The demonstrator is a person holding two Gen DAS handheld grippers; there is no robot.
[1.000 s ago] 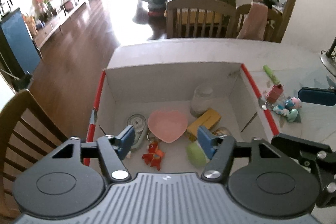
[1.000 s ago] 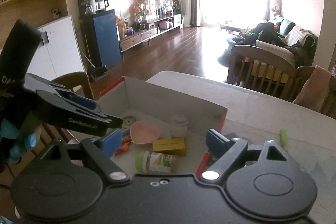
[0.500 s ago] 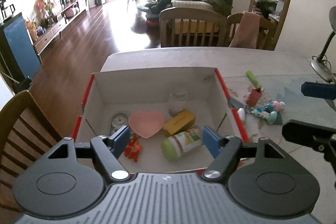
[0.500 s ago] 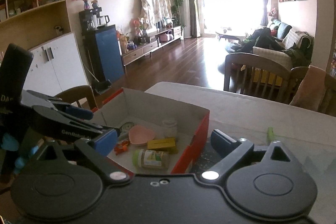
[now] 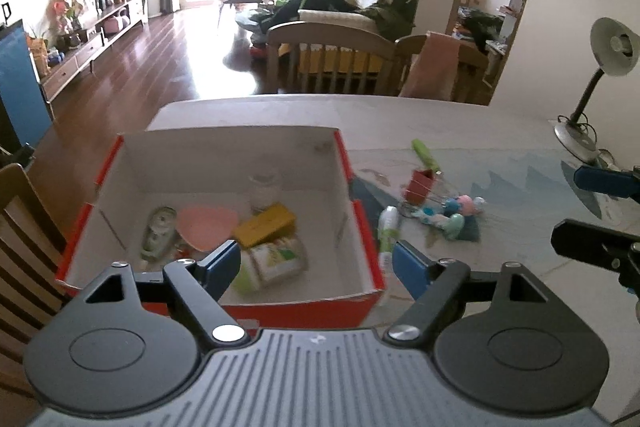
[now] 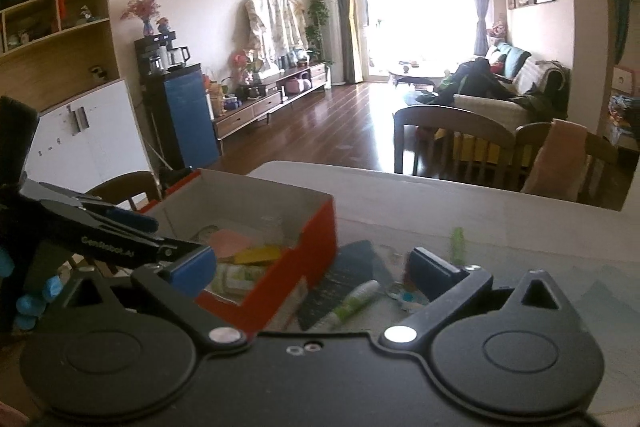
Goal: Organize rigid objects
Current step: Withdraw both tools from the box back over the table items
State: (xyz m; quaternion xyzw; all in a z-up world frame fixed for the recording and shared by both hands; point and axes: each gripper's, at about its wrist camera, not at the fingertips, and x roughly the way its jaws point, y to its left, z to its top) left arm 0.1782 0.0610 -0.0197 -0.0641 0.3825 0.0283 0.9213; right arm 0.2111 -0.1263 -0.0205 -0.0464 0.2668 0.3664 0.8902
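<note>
two grippers have just been opening, fingers apart, nothing between them. left gripper (image 5: 316, 269) hangs over the box (image 5: 362, 227); right gripper (image 6: 312, 277) is nearer the tube (image 6: 354, 301) on the table (image 6: 520, 227), probably lying slantwise ahead of it.

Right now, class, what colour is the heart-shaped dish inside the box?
Pink; the heart-shaped dish shows best in the left wrist view.

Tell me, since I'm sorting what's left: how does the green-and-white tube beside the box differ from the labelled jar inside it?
The tube is slim and lies on the table outside the red box; the jar is fat and lies inside it. The tube has a white cap, the jar a green lid. Both lie on their sides, with green-and-white markings.
</note>
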